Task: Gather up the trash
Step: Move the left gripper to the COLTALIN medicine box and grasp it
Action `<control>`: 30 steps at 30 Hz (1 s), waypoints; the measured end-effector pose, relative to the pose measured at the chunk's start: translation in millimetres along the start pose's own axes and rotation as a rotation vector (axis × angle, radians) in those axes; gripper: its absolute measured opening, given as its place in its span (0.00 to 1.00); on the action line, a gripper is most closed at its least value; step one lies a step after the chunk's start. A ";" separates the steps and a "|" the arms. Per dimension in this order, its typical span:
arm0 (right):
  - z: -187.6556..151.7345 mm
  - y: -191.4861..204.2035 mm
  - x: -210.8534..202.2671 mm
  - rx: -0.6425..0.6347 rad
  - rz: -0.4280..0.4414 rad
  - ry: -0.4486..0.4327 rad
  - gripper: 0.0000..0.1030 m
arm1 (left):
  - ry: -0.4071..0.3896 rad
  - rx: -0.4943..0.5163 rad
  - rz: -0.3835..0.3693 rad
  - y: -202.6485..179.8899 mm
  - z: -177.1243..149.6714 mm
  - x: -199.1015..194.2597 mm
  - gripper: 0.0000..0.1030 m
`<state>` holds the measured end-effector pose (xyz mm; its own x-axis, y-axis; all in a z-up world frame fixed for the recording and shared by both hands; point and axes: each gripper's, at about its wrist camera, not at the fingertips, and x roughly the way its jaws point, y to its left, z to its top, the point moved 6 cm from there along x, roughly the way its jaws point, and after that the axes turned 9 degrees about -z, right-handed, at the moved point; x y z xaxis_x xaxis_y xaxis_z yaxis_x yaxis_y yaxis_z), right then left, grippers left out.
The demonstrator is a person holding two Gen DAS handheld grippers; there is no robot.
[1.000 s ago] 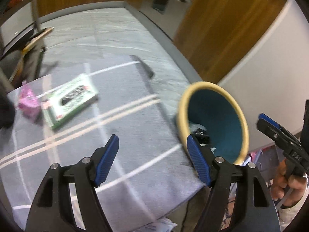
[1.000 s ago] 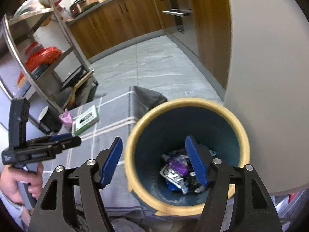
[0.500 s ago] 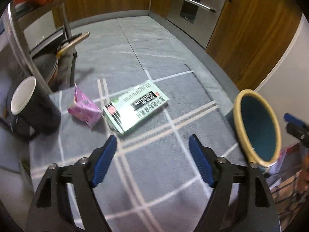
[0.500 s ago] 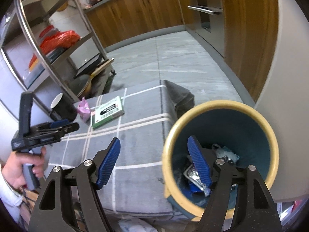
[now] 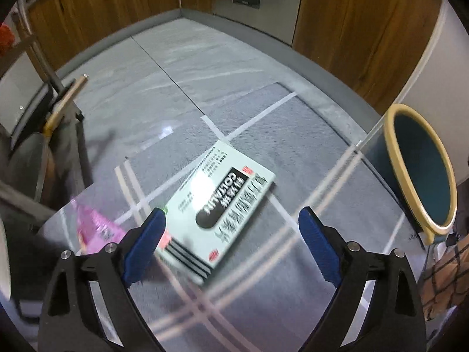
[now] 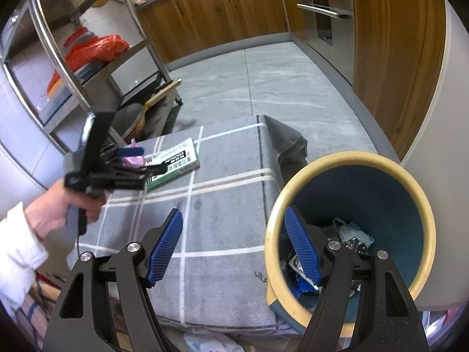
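A pale green box (image 5: pixel 222 208) with black lettering lies on the grey checked tablecloth (image 5: pixel 293 135); it also shows in the right wrist view (image 6: pixel 173 162). A pink wrapper (image 5: pixel 96 228) lies just left of it. My left gripper (image 5: pixel 231 243) is open and empty, hovering over the box's near end; from the right wrist view it (image 6: pixel 132 161) sits above the box. My right gripper (image 6: pixel 234 246) is open and empty, astride the near rim of the teal bin (image 6: pixel 351 234) with a yellow rim, which holds several wrappers (image 6: pixel 351 234). The bin (image 5: pixel 422 170) stands off the table's right edge.
A steel shelf rack (image 6: pixel 88 58) with red bags and pans stands left of the table. A white-rimmed mug (image 5: pixel 4 258) sits at the table's left edge. Wooden cabinets (image 6: pixel 234 14) and an oven line the far wall. A white wall (image 6: pixel 439 117) stands behind the bin.
My left gripper has swung left from the bin and closed in over the green box and pink wrapper. My right gripper has drawn back left, from inside the bin to its near rim.
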<state>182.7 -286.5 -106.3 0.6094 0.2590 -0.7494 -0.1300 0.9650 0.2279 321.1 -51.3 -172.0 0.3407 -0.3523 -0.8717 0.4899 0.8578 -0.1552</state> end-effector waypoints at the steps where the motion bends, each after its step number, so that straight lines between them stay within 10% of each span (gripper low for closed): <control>1: 0.2 -0.4 0.4 -0.001 -0.001 -0.001 0.71 | 0.000 -0.004 -0.004 5.7 4.5 4.7 0.88; 16: 6.2 2.4 4.0 -0.009 0.006 -0.001 0.71 | 0.080 -0.151 -0.168 40.8 5.4 43.9 0.89; 30: 6.4 -0.1 -1.2 -0.006 0.011 -0.007 0.71 | 0.128 0.073 -0.029 -13.3 -14.7 45.9 0.82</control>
<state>187.0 -287.1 -101.5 0.6134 0.2695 -0.7424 -0.1415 0.9623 0.2325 318.5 -73.3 -216.7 0.2225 -0.3216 -0.9204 0.5564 0.8171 -0.1511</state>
